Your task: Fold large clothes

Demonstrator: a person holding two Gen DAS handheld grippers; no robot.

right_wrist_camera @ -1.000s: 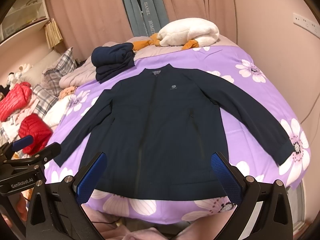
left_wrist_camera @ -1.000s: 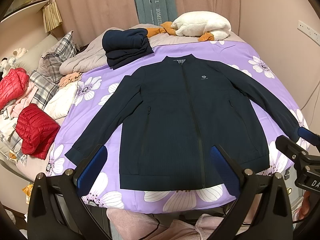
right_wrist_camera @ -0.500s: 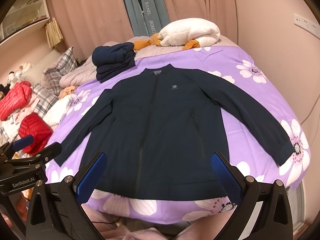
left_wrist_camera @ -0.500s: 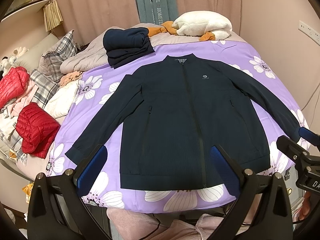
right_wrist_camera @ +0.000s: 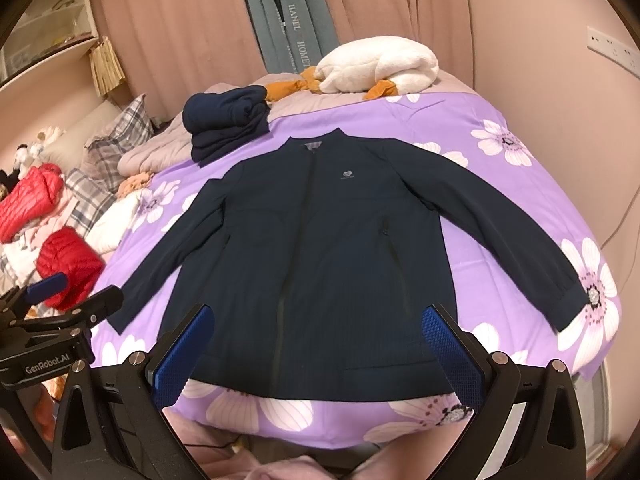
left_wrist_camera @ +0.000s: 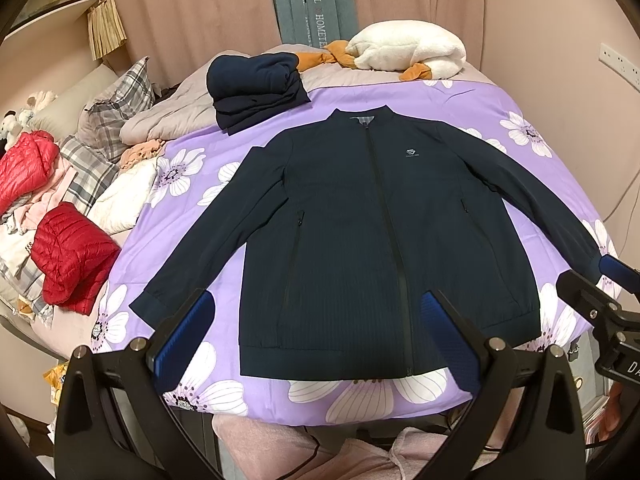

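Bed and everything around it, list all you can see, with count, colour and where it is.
jacket: one, navy, spread flat on the bedspread, zipped, sleeves out
bedspread: one, purple with white flowers, covering the bed
folded clothes: one pile, navy, beyond the jacket's collar
blanket: one, white, far end of bed
puffer jackets: two, red, left of bed
plaid pillow: one, grey check, far left
curtains: pink, behind the bed
left tongs: open, over the jacket hem
right tongs: open, over the jacket hem

My two views are warm and dim, evenly lit with soft shadows; fisheye bending curves the edges into black corners, and my right view looks slightly softer
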